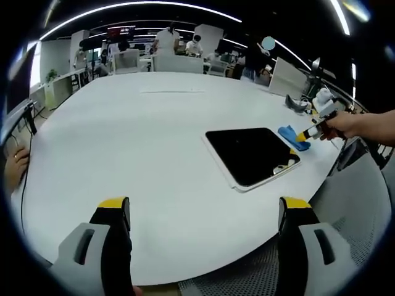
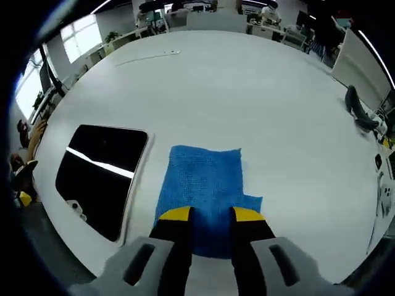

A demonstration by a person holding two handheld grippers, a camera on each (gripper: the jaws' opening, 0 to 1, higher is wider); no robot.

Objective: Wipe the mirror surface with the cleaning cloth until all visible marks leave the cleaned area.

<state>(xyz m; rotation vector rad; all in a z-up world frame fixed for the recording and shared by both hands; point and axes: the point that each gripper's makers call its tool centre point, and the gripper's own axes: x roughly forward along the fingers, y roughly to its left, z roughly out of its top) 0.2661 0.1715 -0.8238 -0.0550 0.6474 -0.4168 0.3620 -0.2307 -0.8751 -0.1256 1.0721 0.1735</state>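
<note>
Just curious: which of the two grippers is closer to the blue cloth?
Right. The right gripper has its jaws on the blue cloth; the left gripper hangs back over the table's near edge, beyond the mirror.

In the left gripper view, the left tongs (image 1: 205, 211) are seen with the two yellow-tipped jaws held wide apart and nothing between them, poised above the bench (image 1: 142, 142). At the right edge of that view, the right tongs (image 1: 307, 133) are gripped by a bare hand (image 1: 343, 125) and forearm. In the right gripper view, the right tongs (image 2: 212, 214) are lowered with the jaws narrowly parted, the tips set against the cloth (image 2: 203, 185); whether it is pinched cannot be told.
</note>
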